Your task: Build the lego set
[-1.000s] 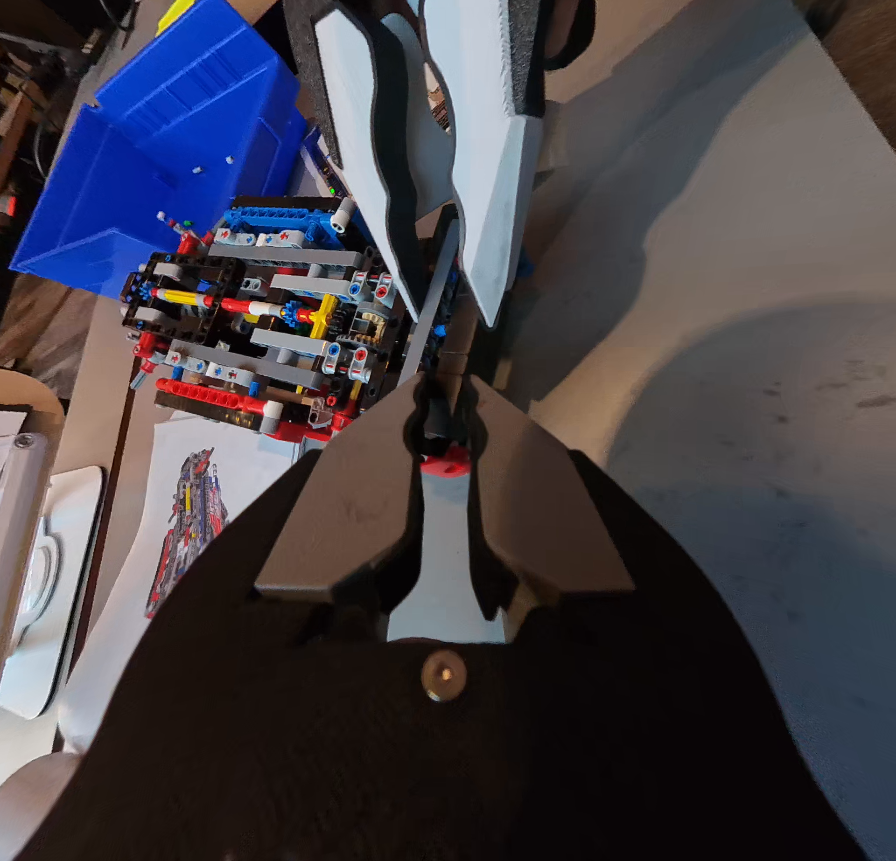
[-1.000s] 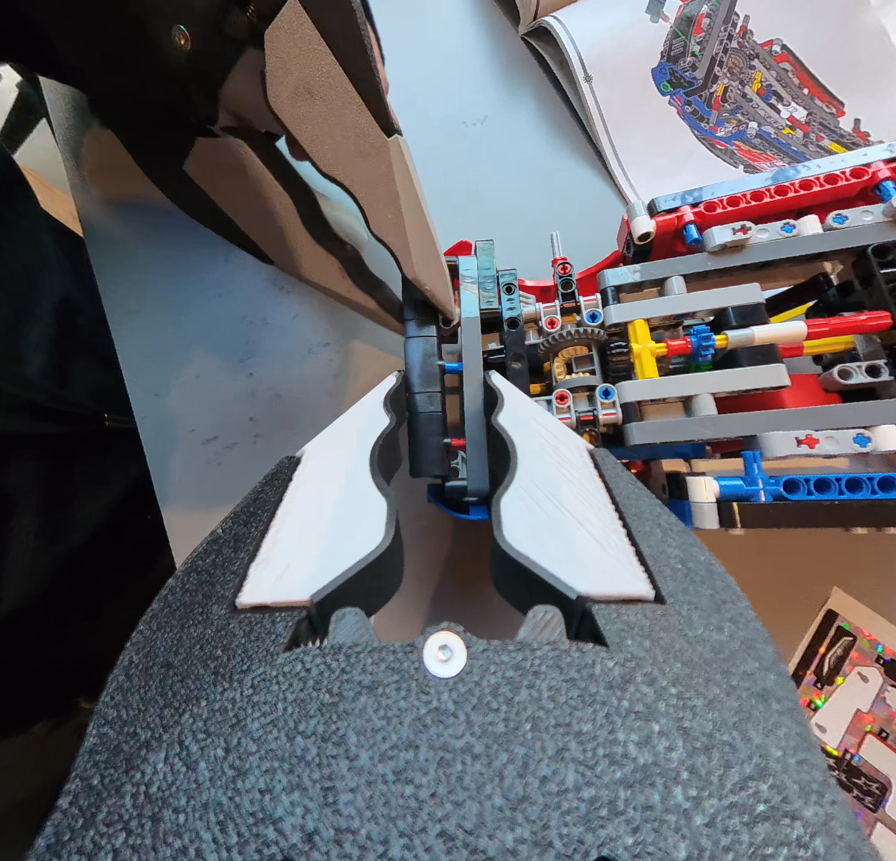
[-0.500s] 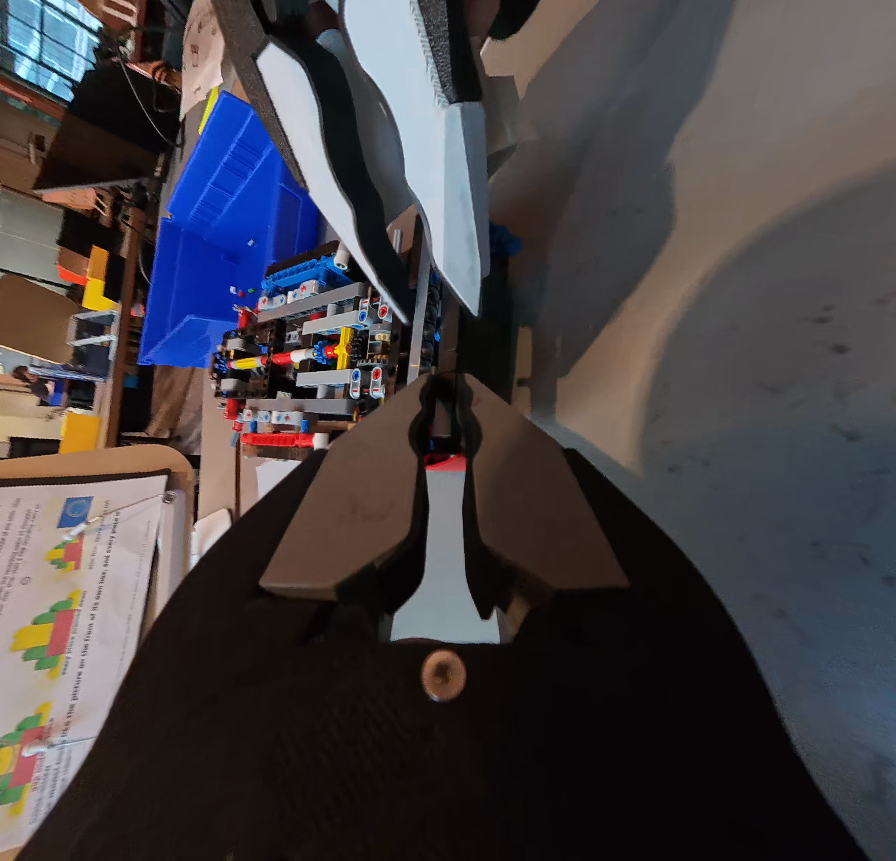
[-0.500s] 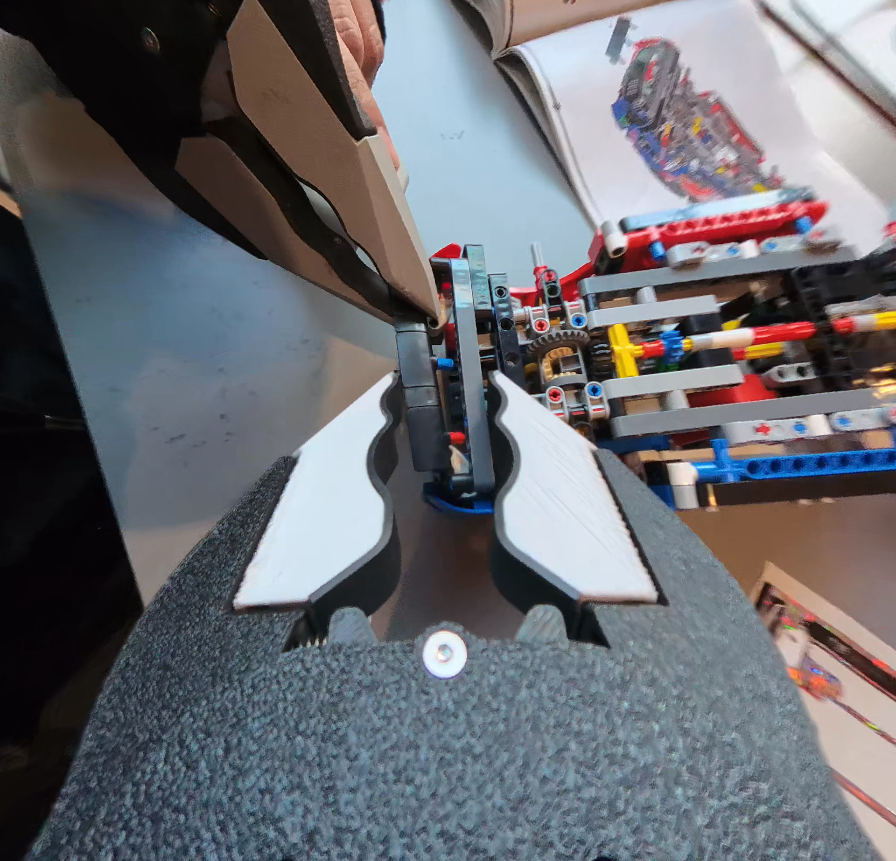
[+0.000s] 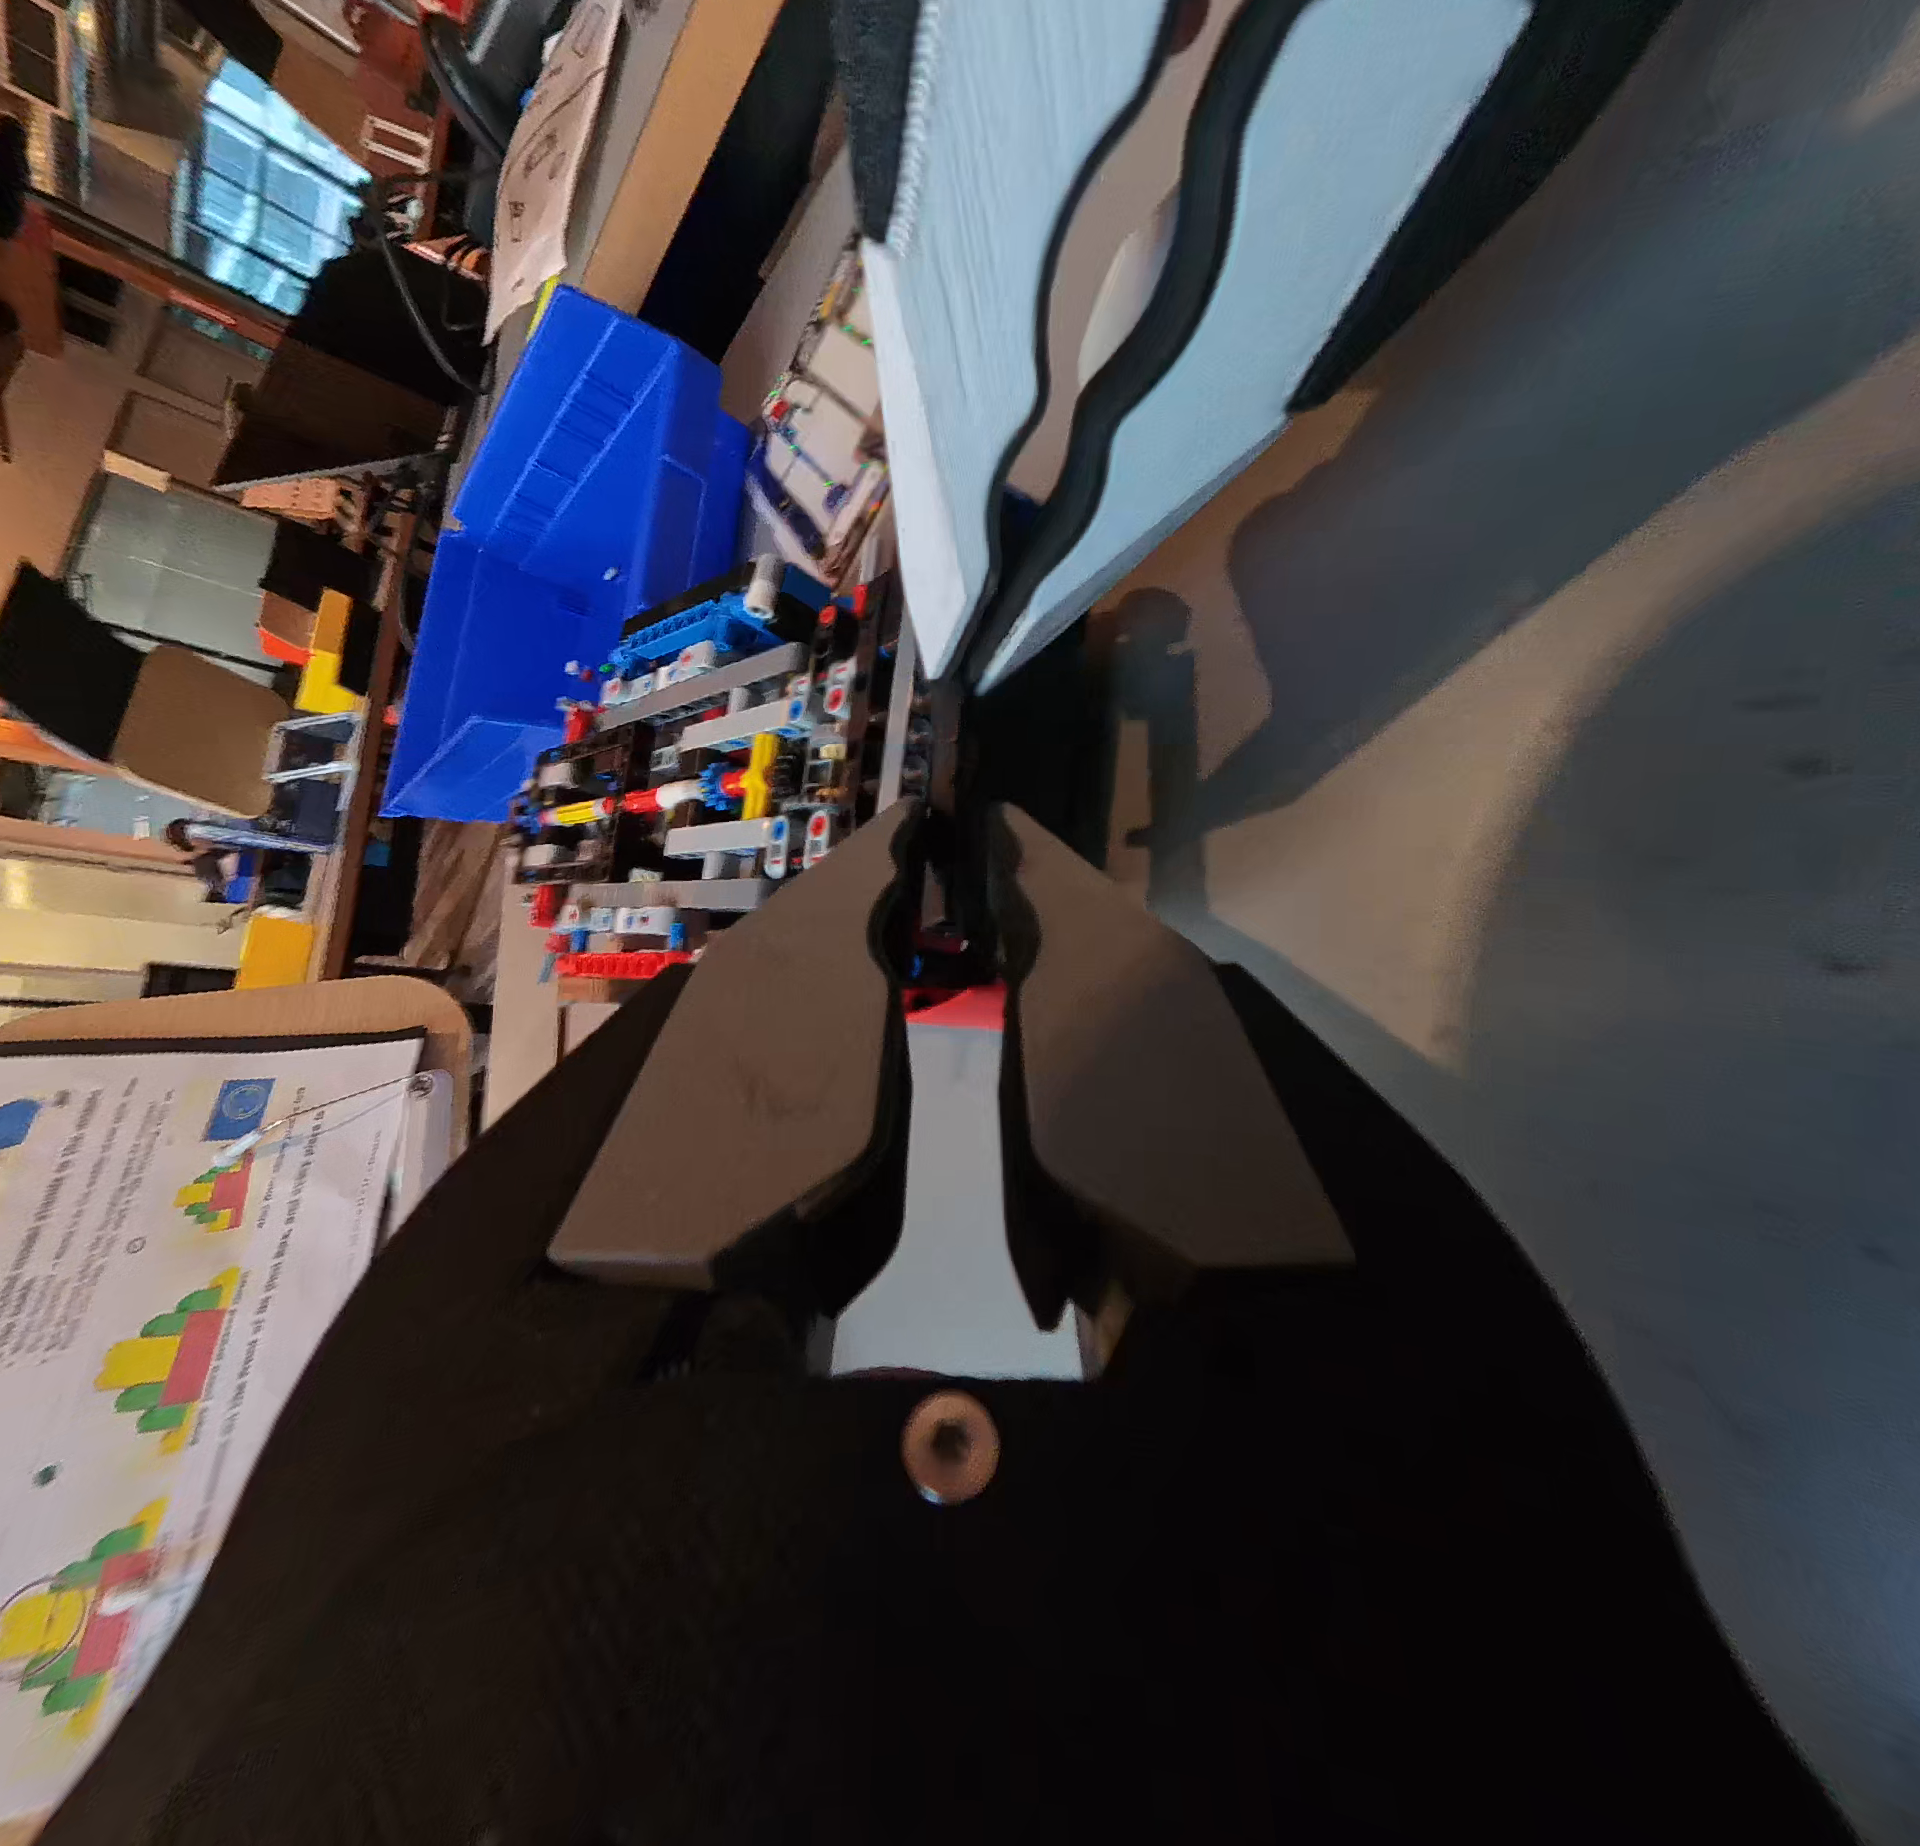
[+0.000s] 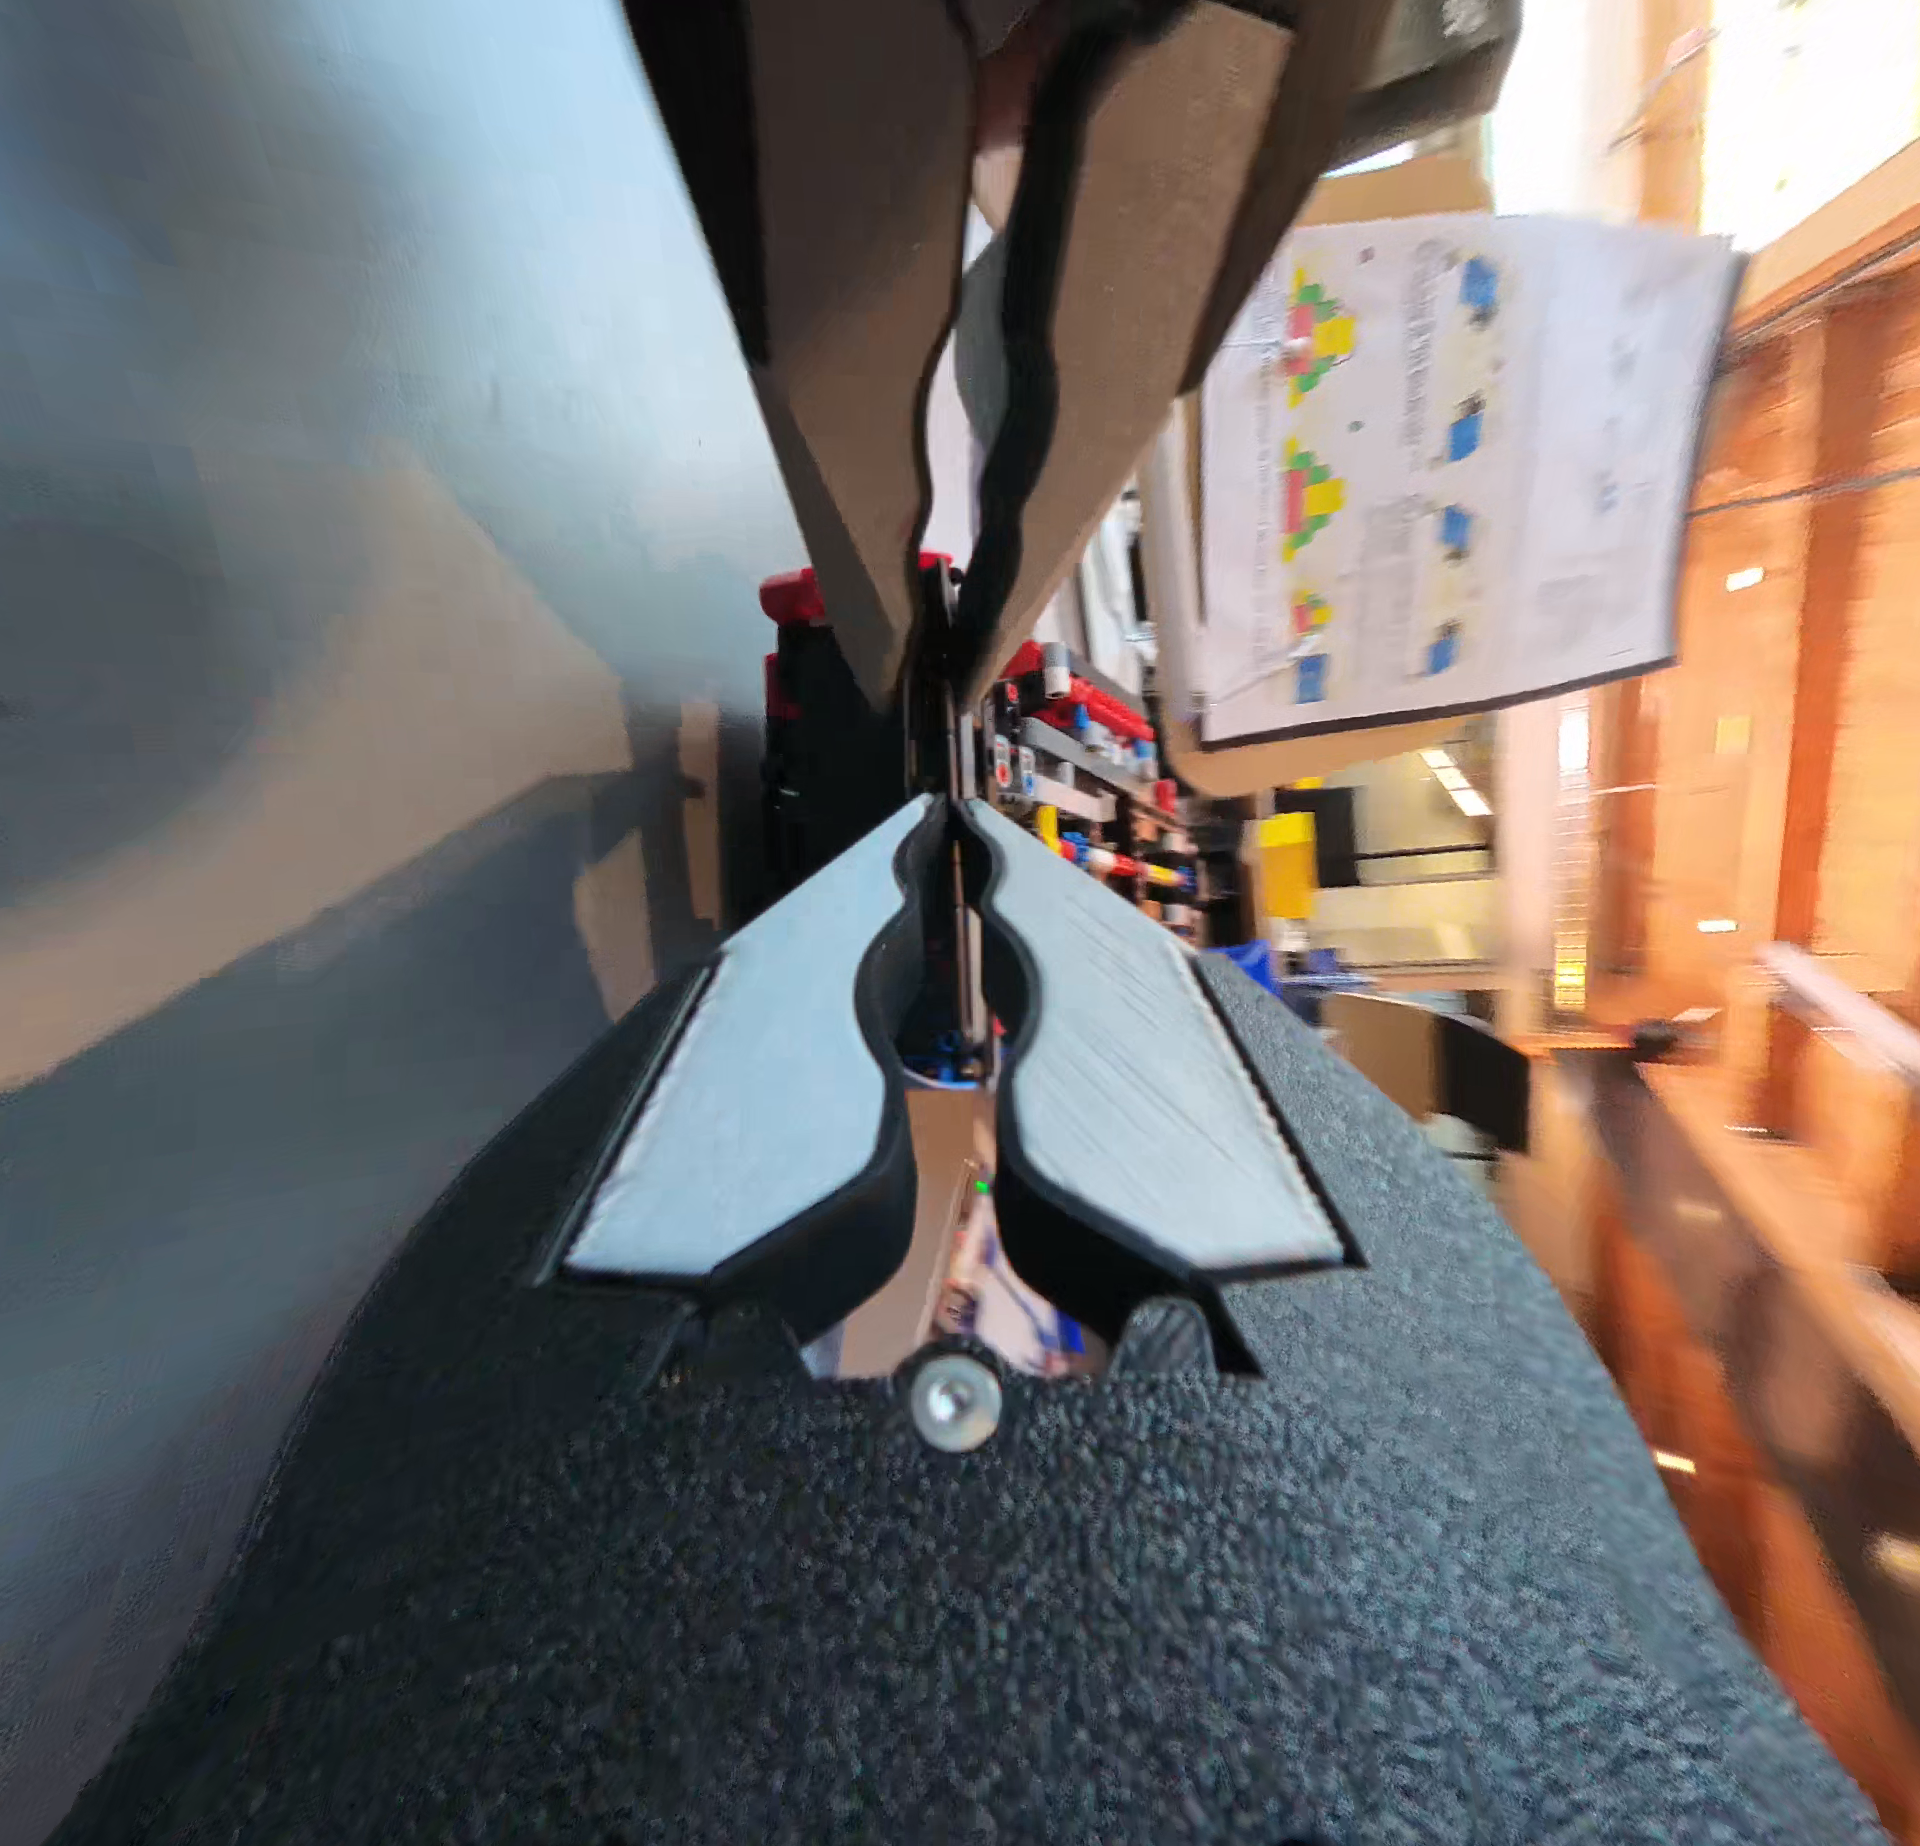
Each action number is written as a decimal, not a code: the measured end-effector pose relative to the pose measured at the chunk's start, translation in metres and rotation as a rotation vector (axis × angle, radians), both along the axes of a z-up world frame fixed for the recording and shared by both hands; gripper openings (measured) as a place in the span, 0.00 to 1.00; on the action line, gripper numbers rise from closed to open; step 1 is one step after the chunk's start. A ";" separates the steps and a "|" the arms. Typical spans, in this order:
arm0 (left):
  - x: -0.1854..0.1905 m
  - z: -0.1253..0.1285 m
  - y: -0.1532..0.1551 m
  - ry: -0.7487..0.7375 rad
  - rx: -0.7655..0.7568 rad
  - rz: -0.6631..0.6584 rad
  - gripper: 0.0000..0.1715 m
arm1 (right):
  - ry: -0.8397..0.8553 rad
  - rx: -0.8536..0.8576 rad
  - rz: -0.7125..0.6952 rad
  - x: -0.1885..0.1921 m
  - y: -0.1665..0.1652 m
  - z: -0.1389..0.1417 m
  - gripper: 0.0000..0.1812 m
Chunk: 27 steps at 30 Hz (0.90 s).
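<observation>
The lego model (image 5: 717, 757), a frame of grey, black, red and blue beams with a yellow and red axle, is held at one end by both grippers. My left gripper (image 5: 951, 840), with dark fingers, is shut on the model's black end beam beside a red piece (image 5: 951, 1001). My right gripper (image 6: 948, 809), with white fingers, is shut on the same thin end from the opposite side. Its tips nearly meet the left gripper's tips (image 6: 930, 669). The model (image 6: 1081, 757) shows edge-on in the right wrist view. The right gripper also shows in the left wrist view (image 5: 961, 669).
The grey table (image 5: 1558, 861) lies beside the grippers. A blue bin (image 5: 582, 570) stands behind the model. A sheet with coloured brick pictures (image 5: 156, 1329) hangs at the table's side and also shows in the right wrist view (image 6: 1455, 466). Shelves and boxes fill the room behind. Left and right tips are no more than a few centimetres apart.
Both grippers have swung with the model, so the views now look across the room instead of down at the table. My right gripper's fingers have closed much tighter on the model's end.
</observation>
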<state>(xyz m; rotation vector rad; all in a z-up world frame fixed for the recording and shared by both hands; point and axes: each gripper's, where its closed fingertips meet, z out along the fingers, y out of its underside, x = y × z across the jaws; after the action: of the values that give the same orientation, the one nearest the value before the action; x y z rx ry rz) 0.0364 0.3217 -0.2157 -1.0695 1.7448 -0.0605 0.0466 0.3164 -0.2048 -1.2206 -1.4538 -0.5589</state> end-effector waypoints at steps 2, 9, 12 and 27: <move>0.000 -0.001 -0.016 -0.005 -0.145 -0.046 0.14 | -0.018 0.085 -0.012 0.001 -0.010 0.002 0.01; -0.010 0.040 -0.002 -0.072 -0.654 -0.091 0.12 | -0.033 0.233 -0.066 0.010 -0.026 0.005 0.01; 0.000 0.036 0.018 0.067 -0.746 -0.060 0.10 | -0.070 0.277 -0.091 0.010 -0.023 0.005 0.01; 0.015 -0.011 0.010 0.507 -0.791 -0.027 0.04 | -0.098 0.439 -0.065 0.008 -0.019 0.004 0.00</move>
<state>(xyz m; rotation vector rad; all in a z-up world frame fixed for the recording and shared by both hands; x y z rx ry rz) 0.0510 0.3313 -0.2266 -1.7363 2.2617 -0.5794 0.0550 0.2970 -0.2004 -0.9031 -1.2860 -0.9373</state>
